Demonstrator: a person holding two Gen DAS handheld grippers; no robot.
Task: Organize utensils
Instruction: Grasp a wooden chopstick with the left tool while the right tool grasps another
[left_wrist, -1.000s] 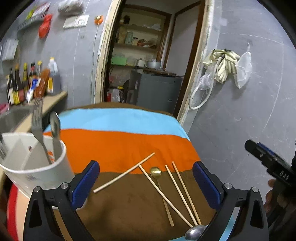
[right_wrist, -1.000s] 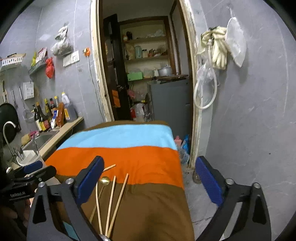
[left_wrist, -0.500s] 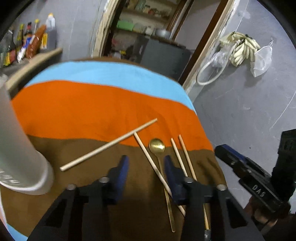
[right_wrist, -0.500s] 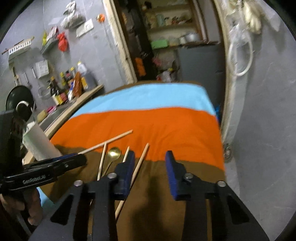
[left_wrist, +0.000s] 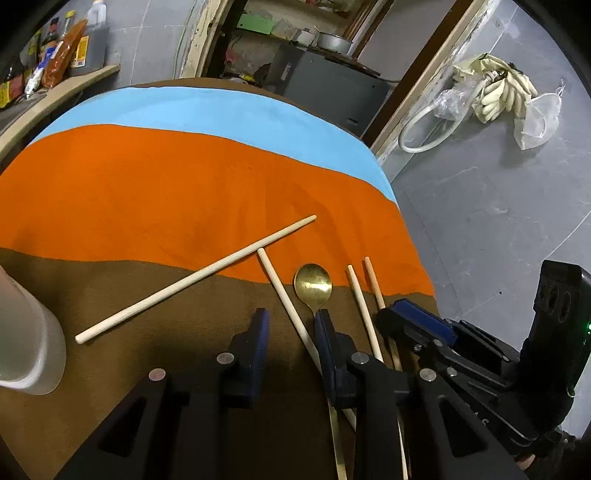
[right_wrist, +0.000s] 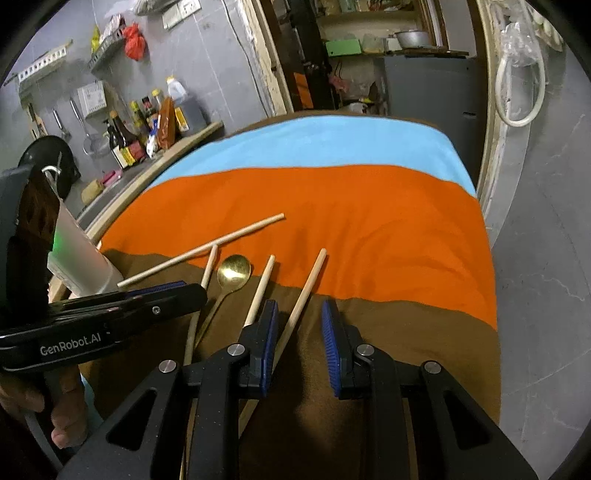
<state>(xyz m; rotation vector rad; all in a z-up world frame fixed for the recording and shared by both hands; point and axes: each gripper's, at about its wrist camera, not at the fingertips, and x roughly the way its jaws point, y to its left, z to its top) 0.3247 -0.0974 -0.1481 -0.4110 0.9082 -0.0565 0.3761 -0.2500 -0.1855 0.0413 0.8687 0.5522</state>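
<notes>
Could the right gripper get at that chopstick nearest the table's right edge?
Probably yes. The right gripper hangs just over that chopstick, whose shaft runs between its parted pads with nothing on top. The next chopstick lies close beside the left pad and might get nudged.

Four pale wooden chopsticks (left_wrist: 195, 278) and a brass spoon (left_wrist: 313, 286) lie flat on striped cloth (left_wrist: 155, 184).

Dim, cool indoor light falls from overhead, throwing soft dark shadows under the gripper frames onto the striped cloth (left_wrist: 155, 192), a small glint sits on the brass spoon (left_wrist: 313, 283), focus is sharp, and fisheye bending curves the walls into black corner vignettes.
</notes>
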